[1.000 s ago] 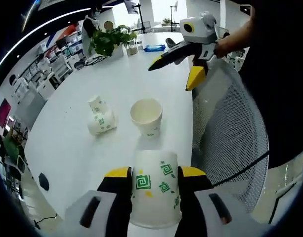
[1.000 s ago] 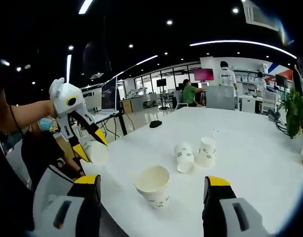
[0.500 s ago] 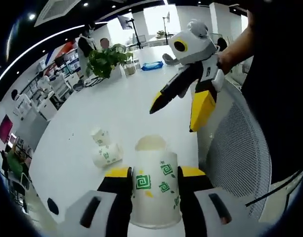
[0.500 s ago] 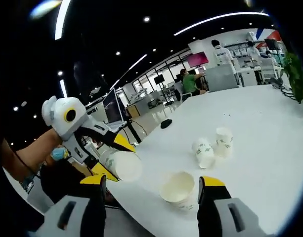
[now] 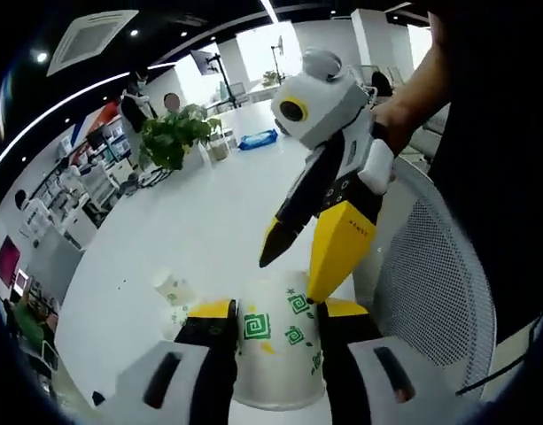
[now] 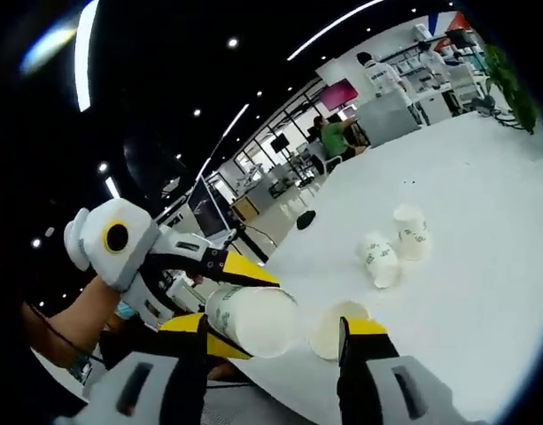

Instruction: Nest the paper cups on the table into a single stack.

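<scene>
My left gripper is shut on a white paper cup with green square spirals, held upright between its jaws. The right gripper reaches in from the upper right, open, its black and yellow fingertips at the cup's far end. In the right gripper view my own right gripper stands open, and the left gripper comes in from the left with the held cup pointing between my jaws. On the white table stands an open cup, half hidden. Two more cups sit together farther off.
A grey mesh chair stands at the table's right edge, with a person's arm above it. A potted plant and a blue pack are at the table's far end. A small dark object lies near the far edge.
The two grippers have come together: the right gripper's tips moved down onto the far end of the cup in the left gripper. Both views tilted up, so the table cups sit lower.
</scene>
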`<state>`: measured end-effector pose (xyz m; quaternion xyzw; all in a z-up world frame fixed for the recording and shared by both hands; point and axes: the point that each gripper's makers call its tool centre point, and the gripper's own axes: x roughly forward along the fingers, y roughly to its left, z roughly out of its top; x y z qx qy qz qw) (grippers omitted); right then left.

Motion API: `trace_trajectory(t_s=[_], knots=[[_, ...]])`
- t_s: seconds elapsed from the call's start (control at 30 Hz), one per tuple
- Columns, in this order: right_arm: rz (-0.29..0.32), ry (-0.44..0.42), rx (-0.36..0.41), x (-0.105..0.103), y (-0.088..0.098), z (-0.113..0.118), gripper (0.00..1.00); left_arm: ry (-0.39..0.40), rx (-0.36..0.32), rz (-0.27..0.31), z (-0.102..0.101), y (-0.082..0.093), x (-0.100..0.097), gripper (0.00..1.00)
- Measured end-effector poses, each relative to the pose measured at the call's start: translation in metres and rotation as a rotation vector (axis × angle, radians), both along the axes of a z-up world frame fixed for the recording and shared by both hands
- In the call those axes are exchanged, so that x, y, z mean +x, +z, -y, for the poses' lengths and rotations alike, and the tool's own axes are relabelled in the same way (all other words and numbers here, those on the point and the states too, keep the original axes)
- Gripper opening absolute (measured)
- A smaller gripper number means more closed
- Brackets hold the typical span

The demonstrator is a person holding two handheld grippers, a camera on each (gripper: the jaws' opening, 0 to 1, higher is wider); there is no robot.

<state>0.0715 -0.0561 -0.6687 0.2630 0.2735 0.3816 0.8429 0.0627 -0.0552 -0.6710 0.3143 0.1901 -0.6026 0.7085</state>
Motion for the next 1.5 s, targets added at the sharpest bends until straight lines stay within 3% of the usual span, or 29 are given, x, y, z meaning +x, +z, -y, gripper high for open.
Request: trace_trajectory(t_s=[0.3, 0.43, 0.77, 1.3, 1.5], knots=[[-0.045, 0.002, 0.042, -0.004, -0.003, -0.002, 0.54, -0.051, -0.023, 0.028, 0.017, 0.004, -0.008, 0.34], [-0.062, 0.016, 0.049, -0.006, -0.007, -0.001, 0.46, -0.066, -0.025, 0.033, 0.02, 0.003, -0.01, 0.34], [-0.069, 0.004, 0.053, -0.008, -0.01, 0.005, 0.36, -0.082, 0.005, 0.042, 0.02, -0.006, -0.009, 0.35], [-0.106, -0.038, 0.09, -0.004, -0.011, 0.013, 0.35, -0.089, -0.022, 0.053, 0.026, -0.006, -0.005, 0.36], [-0.1, -0.057, 0.085, -0.002, -0.013, 0.018, 0.35, -0.064, -0.022, 0.048, 0.017, -0.006, -0.002, 0.36]])
